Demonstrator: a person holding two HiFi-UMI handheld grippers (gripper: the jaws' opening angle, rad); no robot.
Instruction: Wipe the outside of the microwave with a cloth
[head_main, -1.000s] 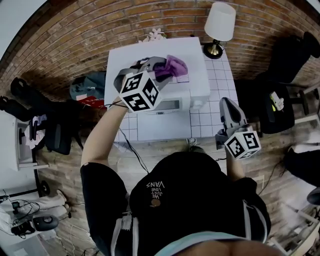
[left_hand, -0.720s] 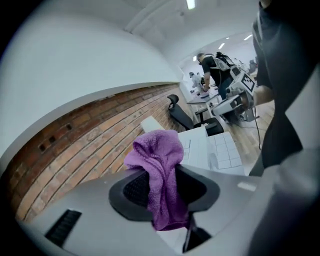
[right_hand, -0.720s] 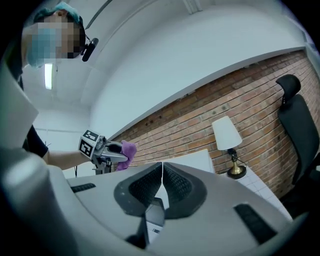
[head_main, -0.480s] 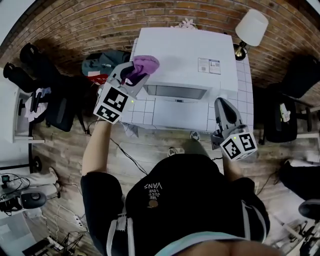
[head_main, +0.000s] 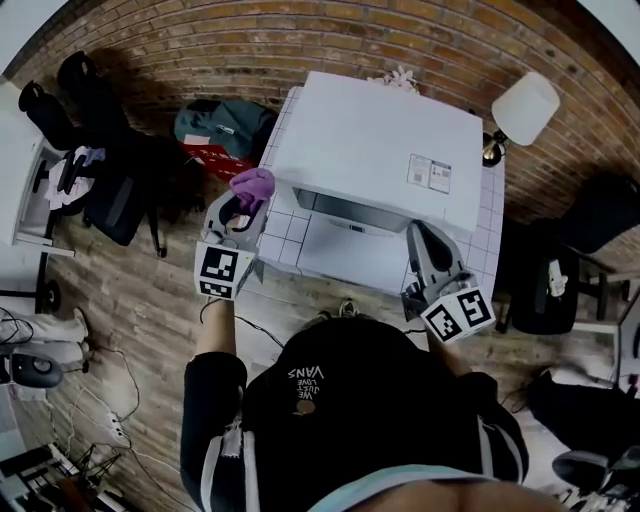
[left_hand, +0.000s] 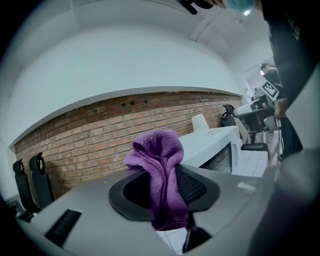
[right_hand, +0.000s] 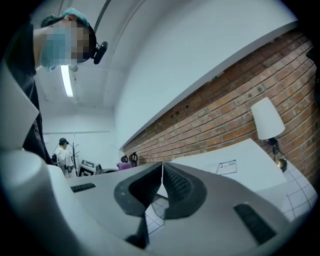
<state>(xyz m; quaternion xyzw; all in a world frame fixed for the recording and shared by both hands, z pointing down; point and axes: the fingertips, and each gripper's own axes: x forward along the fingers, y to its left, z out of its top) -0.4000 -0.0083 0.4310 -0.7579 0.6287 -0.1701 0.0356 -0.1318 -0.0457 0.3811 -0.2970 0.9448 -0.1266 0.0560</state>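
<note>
Microwave (head_main: 370, 150) — white and boxy — stands on a tiled table (head_main: 283, 226) against a brick wall. Off its front-left corner the left gripper (head_main: 238, 208) clamps a purple cloth (head_main: 252, 184), bunched above the jaws just beside the microwave's left side — whether it touches is unclear. Before the microwave's front right, the right gripper (head_main: 421, 240) holds nothing, jaws pressed together.

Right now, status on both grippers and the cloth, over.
Left gripper shut on purple cloth. Right gripper shut, empty. Cloth beside the front-left corner of the microwave, contact unclear. Nothing seen between them.
</note>
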